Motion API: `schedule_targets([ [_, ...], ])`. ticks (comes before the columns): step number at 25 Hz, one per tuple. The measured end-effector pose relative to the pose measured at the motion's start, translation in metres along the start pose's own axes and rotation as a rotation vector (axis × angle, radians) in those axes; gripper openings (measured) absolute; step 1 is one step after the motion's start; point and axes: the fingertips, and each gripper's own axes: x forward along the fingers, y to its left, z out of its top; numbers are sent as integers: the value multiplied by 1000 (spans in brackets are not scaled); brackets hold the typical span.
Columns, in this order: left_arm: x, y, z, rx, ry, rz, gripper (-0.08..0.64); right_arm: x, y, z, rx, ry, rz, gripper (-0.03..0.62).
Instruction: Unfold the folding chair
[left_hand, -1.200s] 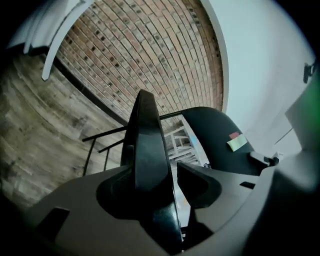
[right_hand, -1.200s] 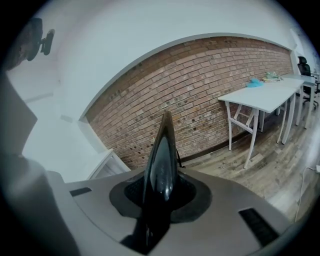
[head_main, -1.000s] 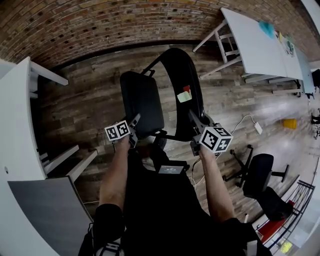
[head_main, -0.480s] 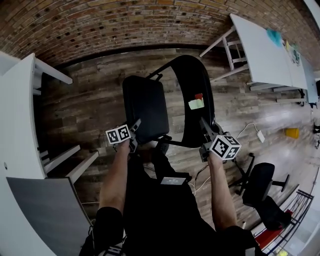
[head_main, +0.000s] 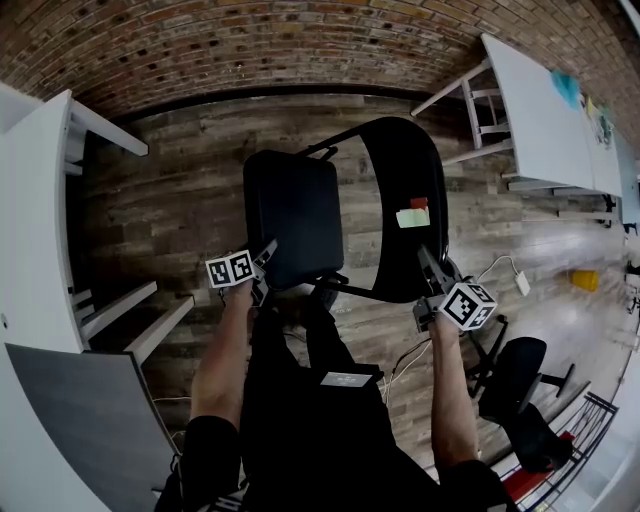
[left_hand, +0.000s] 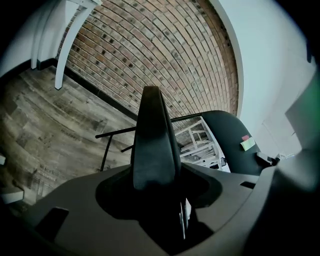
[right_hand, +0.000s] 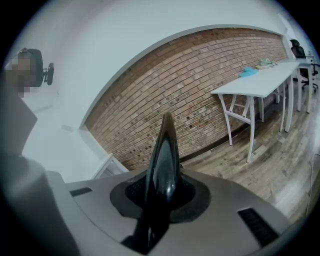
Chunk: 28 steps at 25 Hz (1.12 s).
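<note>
The black folding chair stands on the wooden floor in front of me. In the head view its seat (head_main: 295, 215) is on the left and its curved backrest (head_main: 405, 205) on the right, with a gap between them. A green and a red sticky note (head_main: 411, 214) are stuck on the backrest. My left gripper (head_main: 268, 262) is shut on the seat's near edge, which shows edge-on between its jaws (left_hand: 155, 145). My right gripper (head_main: 430, 268) is shut on the backrest's glossy near rim (right_hand: 162, 170).
A white table (head_main: 540, 110) stands at the right by the brick wall, and a white desk (head_main: 30, 220) runs along the left. A black office chair (head_main: 515, 365) and a white cable (head_main: 495, 262) are on the floor at the lower right.
The backrest and my right gripper have shifted right and lower in view, and the gap between seat and backrest has widened. My left gripper has sunk a little with the seat.
</note>
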Motion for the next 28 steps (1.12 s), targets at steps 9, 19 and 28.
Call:
schedule_targets([
  [9, -2, 33, -5, -11, 15, 3, 243, 1, -26, -7, 55, -9, 41, 69],
  [19, 2, 52, 7, 1, 6, 4, 253, 17, -25, -2, 48, -30, 76, 69],
  [28, 6, 62, 5, -1, 3, 15, 261, 17, -47, -8, 64, -22, 52, 69],
])
